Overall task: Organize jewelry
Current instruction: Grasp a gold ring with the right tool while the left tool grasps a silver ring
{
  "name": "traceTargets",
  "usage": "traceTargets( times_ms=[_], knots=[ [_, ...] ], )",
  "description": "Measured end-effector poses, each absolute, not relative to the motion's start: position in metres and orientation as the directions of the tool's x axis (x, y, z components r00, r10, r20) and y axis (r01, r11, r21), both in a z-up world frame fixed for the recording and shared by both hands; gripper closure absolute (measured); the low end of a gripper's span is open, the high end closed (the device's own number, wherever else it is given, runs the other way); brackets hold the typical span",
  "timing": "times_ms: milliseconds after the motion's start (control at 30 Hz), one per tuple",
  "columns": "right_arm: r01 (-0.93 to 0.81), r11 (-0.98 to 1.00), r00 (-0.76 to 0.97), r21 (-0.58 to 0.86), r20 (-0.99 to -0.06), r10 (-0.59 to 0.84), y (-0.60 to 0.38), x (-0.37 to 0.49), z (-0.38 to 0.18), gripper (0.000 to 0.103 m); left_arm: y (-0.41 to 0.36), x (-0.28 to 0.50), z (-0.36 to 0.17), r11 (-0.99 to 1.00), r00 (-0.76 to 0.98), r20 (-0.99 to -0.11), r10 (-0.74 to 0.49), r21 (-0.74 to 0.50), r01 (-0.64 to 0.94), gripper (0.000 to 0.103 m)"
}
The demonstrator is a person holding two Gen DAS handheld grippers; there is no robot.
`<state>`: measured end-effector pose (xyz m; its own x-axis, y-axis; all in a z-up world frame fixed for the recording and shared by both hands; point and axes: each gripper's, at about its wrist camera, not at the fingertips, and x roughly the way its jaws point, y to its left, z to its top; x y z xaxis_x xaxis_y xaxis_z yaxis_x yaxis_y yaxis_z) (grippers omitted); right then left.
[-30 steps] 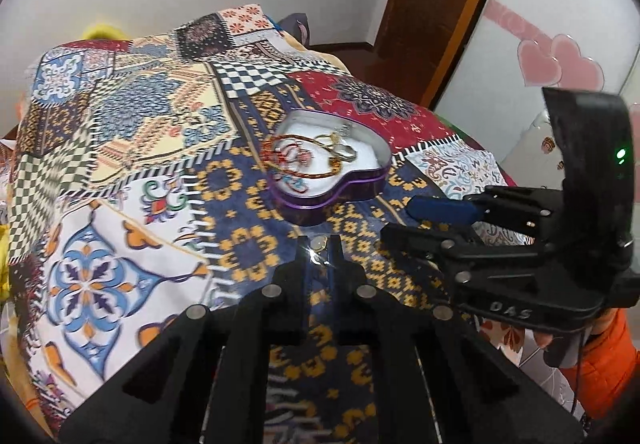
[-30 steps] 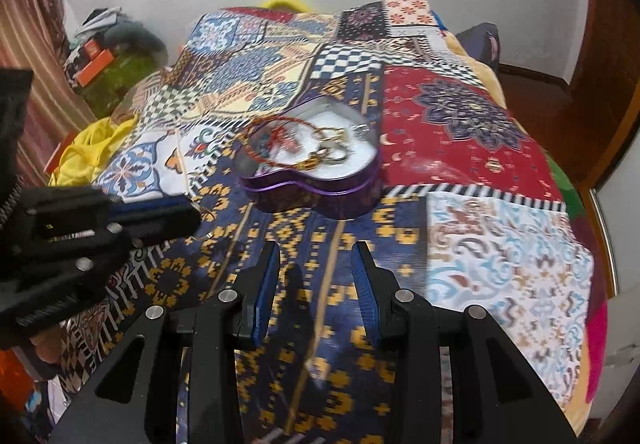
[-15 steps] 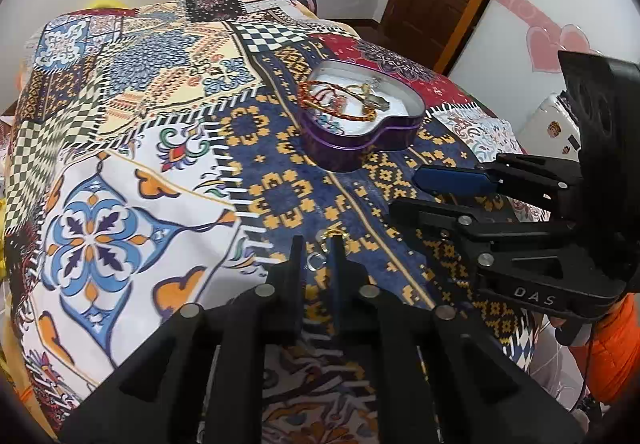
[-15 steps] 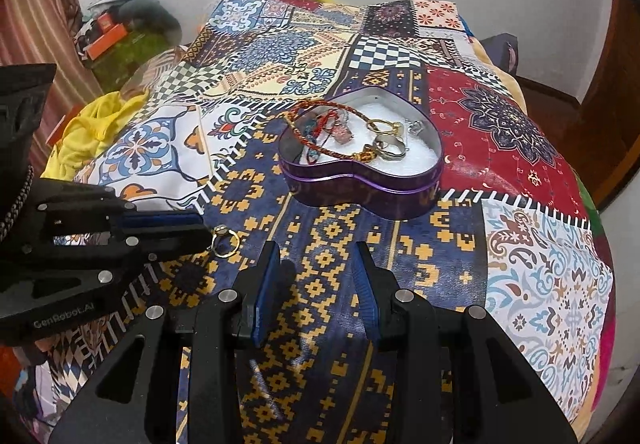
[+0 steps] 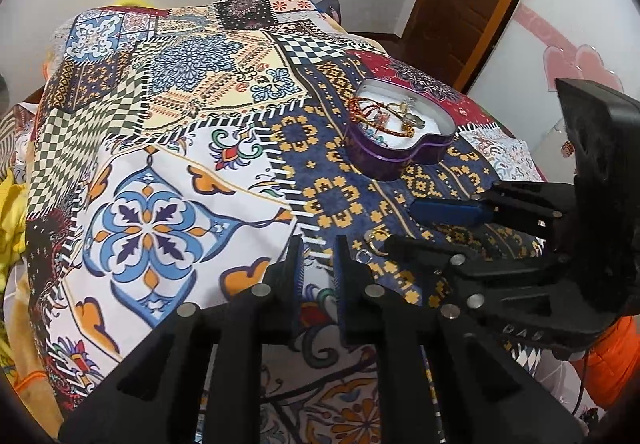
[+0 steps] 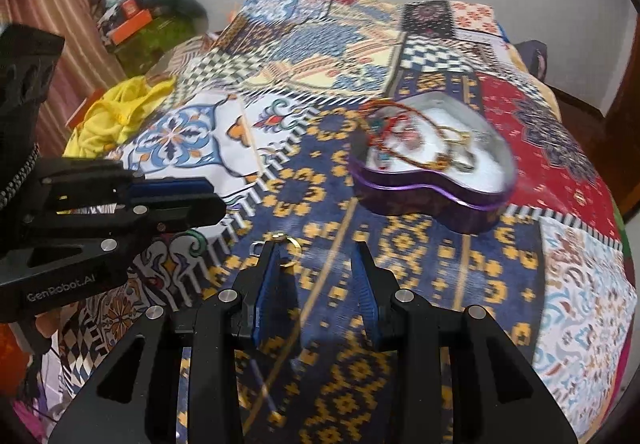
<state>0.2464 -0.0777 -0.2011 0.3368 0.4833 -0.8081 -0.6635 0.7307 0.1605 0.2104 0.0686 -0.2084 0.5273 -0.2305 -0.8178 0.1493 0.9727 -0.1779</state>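
The rings (image 5: 374, 244) lie loose on the quilt (image 5: 168, 179), just right of your left gripper (image 5: 316, 244), whose jaws are opening with nothing between. Your right gripper (image 6: 318, 250) is partly open, empty, rings at its left fingertip. The tin (image 5: 400, 139) sits well beyond, with open quilt all around.

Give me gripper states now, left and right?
Left gripper: jaws opening, nothing between them; rings lie beside it.
Right gripper: open, empty.
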Motion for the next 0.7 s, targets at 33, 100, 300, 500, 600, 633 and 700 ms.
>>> traceTargets(
  times_ms=[33, 100, 300, 500, 600, 633, 700],
  knots=[
    [-0.669, 0.727, 0.333, 0.156, -0.811, 0.480, -0.075, 0.245, -0.202, 0.069, 0.069, 0.209, -0.209, 0.975, 0.529, -0.819, -0.222, -0.169, 0.147, 0.086],
    [-0.690, 0.714, 0.341, 0.120, -0.815, 0.467, -0.067, 0.242, -0.205, 0.069, 0.071, 0.207, -0.209, 0.975, 0.531, -0.818, -0.220, -0.166, 0.148, 0.083],
    [-0.724, 0.686, 0.351, 0.072, -0.817, 0.457, -0.060, 0.239, -0.208, 0.089, 0.071, 0.206, -0.211, 0.975, 0.529, -0.820, -0.217, -0.159, 0.153, 0.081],
    [-0.717, 0.691, 0.354, 0.093, -0.805, 0.476, -0.065, 0.241, -0.205, 0.097, 0.058, 0.207, -0.214, 0.974, 0.522, -0.825, -0.217, -0.144, 0.176, 0.072],
    [-0.696, 0.711, 0.372, 0.101, -0.795, 0.478, -0.074, 0.243, -0.199, 0.097, 0.049, 0.210, -0.217, 0.971, 0.513, -0.830, -0.220, -0.138, 0.194, 0.072],
    [-0.692, 0.715, 0.379, 0.100, -0.793, 0.477, -0.075, 0.243, -0.198, 0.097, 0.046, 0.212, -0.218, 0.970, 0.508, -0.832, -0.223, -0.139, 0.198, 0.072],
    [-0.680, 0.727, 0.394, 0.096, -0.788, 0.473, -0.082, 0.244, -0.195, 0.097, 0.041, 0.215, -0.223, 0.967, 0.495, -0.838, -0.230, -0.142, 0.210, 0.072]
  ],
)
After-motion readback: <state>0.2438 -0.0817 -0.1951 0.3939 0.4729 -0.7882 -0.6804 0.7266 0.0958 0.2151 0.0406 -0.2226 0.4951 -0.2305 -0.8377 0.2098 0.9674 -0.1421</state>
